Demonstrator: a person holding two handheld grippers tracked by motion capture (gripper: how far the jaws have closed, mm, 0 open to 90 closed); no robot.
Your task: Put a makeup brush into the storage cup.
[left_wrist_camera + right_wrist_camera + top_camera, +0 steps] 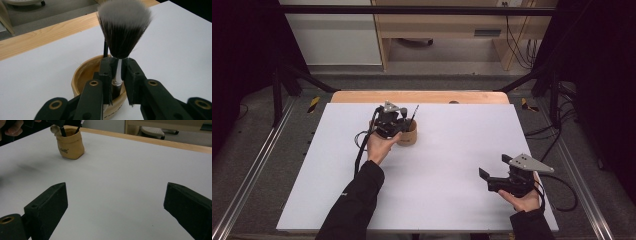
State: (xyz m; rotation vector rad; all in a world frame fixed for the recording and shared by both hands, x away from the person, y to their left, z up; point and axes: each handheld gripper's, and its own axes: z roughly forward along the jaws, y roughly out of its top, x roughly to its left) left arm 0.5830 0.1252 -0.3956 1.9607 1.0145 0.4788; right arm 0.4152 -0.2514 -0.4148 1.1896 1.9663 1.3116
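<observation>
A make-up brush (123, 32) with a wide head of dark, white-tipped bristles stands upright, bristles up. My left gripper (117, 62) is shut on its silver and black handle, whose lower end reaches down into a tan round pot (82, 75). A thin black stick (105, 48) stands in the same pot. In the high view my left gripper (394, 122) hangs over the pot (408, 137) at the middle back of the white table. My right gripper (493, 166) rests in a hand near the front right, open, nothing between its jaws (115, 197). It faces the far-off pot (70, 145).
The white table top (447, 150) ends in a wooden strip (422, 96) at the back. Metal rails run along both sides on the floor. A cable (562, 197) trails from the right gripper near the table's right edge.
</observation>
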